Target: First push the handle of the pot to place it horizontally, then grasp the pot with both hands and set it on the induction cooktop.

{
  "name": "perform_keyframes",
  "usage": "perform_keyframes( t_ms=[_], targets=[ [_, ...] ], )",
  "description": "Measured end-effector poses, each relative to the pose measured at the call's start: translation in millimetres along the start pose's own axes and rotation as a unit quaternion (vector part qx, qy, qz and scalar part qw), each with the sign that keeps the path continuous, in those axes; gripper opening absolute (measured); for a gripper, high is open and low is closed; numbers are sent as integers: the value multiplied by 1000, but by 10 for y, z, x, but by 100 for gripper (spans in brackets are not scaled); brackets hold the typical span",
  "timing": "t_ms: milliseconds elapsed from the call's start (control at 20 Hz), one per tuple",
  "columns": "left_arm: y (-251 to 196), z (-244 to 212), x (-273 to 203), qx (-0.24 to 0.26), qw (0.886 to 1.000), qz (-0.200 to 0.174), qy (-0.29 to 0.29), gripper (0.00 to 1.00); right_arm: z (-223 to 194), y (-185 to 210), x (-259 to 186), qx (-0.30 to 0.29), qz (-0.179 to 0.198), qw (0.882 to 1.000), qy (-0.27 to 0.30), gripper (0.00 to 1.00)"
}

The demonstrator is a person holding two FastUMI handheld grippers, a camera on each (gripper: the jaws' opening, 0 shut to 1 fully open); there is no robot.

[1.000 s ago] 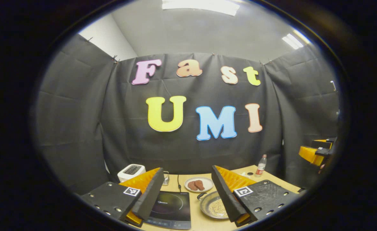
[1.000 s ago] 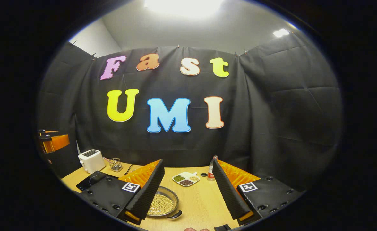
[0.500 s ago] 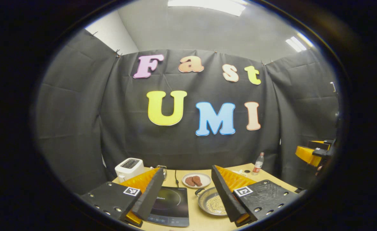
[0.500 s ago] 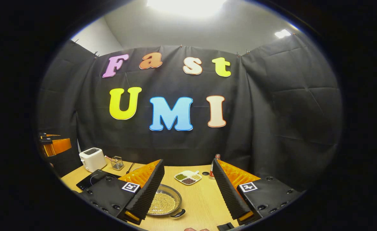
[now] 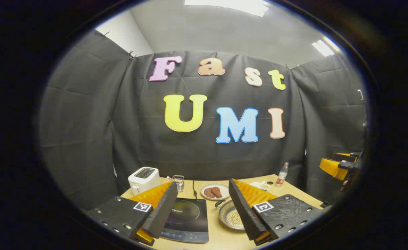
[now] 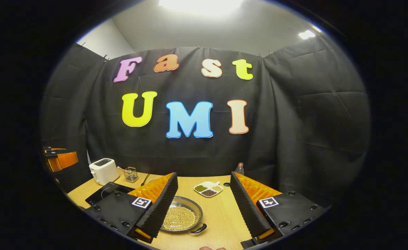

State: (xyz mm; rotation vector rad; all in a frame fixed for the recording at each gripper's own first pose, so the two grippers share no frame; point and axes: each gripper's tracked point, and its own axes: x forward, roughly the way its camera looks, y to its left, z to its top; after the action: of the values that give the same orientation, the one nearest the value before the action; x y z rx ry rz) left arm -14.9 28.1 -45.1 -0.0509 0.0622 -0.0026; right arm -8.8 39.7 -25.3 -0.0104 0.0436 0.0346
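I am holding both the left gripper (image 5: 201, 211) and the right gripper (image 6: 202, 205) wide open and empty, above the table (image 6: 221, 215). The pot (image 6: 183, 218) of beans is sitting beside the induction cooktop (image 5: 187, 219), its handle (image 6: 199, 228) toward me, so I am lining up to push it.

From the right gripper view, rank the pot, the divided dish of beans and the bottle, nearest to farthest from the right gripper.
1. The pot, beside the left finger of the right gripper, on the table.
2. The divided dish, farther back, near the middle.
3. The bottle, by the back cloth.
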Motion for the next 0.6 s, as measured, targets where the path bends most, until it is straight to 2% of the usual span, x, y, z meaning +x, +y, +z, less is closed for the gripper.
perform_keyframes(
  t_ms=[50, 300, 400, 450, 500, 600],
  targets=[
    [26, -6, -3, 0, 1000, 1, 0, 87, -10, 33, 7, -2, 4, 1000, 3, 94],
    [164, -105, 3, -17, 1000, 10, 4, 87, -81, 196, 84, -21, 25, 999, 32, 94],
    [231, -169, 14, -11, 1000, 14, 11, 90, -78, 282, 128, -30, 40, 998, 42, 94],
    [263, -170, 24, -4, 1000, 17, 12, 87, -87, 322, 147, -33, 46, 997, 45, 94],
    [282, -182, 31, 1, 1000, 19, 13, 87, -111, 350, 172, -34, 51, 997, 51, 96],
    [315, -260, 44, 2, 999, 22, 25, 88, -214, 426, 235, -27, 66, 995, 71, 94]
  ],
)
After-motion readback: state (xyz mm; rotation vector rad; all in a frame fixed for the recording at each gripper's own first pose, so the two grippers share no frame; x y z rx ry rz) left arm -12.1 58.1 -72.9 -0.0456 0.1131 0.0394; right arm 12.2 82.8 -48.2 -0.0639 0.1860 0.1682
